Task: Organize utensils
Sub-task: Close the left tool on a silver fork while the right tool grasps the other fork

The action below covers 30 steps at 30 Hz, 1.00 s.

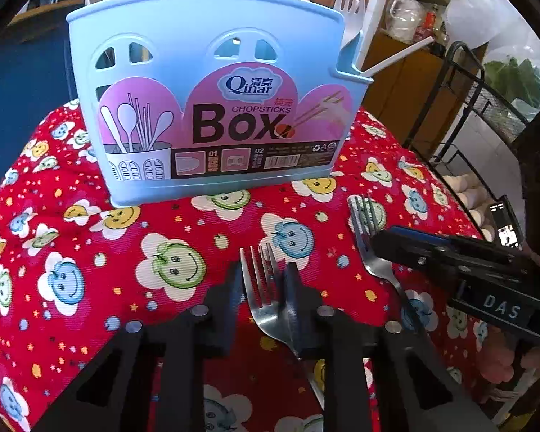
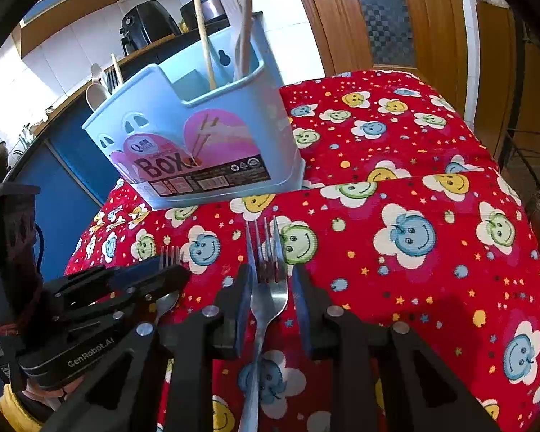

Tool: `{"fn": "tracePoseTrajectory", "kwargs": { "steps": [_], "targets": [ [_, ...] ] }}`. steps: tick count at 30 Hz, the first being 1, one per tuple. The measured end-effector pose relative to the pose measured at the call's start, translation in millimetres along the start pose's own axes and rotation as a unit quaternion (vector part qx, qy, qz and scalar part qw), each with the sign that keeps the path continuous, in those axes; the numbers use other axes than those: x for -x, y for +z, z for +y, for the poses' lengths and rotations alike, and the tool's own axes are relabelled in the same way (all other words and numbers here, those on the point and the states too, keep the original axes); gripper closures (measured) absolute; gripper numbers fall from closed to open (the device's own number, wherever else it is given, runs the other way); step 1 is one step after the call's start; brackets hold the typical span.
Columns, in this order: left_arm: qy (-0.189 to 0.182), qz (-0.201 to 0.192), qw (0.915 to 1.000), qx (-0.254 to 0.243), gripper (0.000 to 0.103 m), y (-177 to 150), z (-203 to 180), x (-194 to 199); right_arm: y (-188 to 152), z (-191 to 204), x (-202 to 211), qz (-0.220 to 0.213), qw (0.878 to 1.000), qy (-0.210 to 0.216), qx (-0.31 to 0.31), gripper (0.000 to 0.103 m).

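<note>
A light blue chopsticks box (image 1: 212,108) stands on a red smiley-patterned cloth (image 1: 90,252); it also shows in the right wrist view (image 2: 198,136). It holds white plastic utensils (image 1: 349,10) and wooden chopsticks (image 2: 205,39). Two steel forks lie on the cloth. My left gripper (image 1: 264,306) is open, its fingers on either side of one fork (image 1: 262,288). My right gripper (image 2: 271,306) is open, its fingers on either side of the other fork (image 2: 268,288). That fork also shows in the left wrist view (image 1: 369,234), with the right gripper (image 1: 450,262) over its handle.
A black wire rack (image 1: 486,100) stands to the right of the table. A blue cabinet (image 2: 64,187) and a counter with a black appliance (image 2: 144,25) lie behind the box. A wooden door (image 2: 378,14) is at the back.
</note>
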<state>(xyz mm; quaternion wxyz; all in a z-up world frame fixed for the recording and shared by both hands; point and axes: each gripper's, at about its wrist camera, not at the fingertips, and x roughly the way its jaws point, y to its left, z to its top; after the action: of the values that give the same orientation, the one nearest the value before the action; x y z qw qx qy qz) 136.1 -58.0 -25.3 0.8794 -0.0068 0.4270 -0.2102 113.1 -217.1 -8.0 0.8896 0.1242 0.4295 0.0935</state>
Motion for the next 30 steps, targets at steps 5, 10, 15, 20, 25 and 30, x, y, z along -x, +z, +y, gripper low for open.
{"fn": "tracePoseTrajectory", "kwargs": {
  "steps": [5, 10, 15, 20, 25, 30],
  "targets": [
    [-0.026, -0.012, 0.9996, 0.009, 0.097, -1, 5, 7, 3, 2, -3, 0.002, 1.0, 0.005, 0.007, 0.078],
    [-0.02, -0.022, 0.9995, 0.005, 0.101, -2, 0, 11, 7, 1, -8, 0.005, 1.0, 0.014, 0.008, 0.078],
    [-0.005, -0.038, 0.999, 0.021, 0.101, -2, 12, 21, 11, -4, -18, 0.015, 0.999, 0.037, -0.001, 0.077],
    [-0.003, -0.057, 0.9974, 0.045, 0.101, -3, 24, 35, 14, -7, -20, 0.013, 0.999, 0.053, -0.002, 0.078],
    [0.002, -0.07, 0.9964, 0.048, 0.101, -3, 29, 46, 13, -6, -14, -0.002, 0.999, 0.051, 0.004, 0.092],
    [0.005, -0.086, 0.9954, 0.043, 0.101, -4, 27, 57, 12, 1, -4, -0.017, 0.999, 0.044, 0.015, 0.096]
  ]
}}
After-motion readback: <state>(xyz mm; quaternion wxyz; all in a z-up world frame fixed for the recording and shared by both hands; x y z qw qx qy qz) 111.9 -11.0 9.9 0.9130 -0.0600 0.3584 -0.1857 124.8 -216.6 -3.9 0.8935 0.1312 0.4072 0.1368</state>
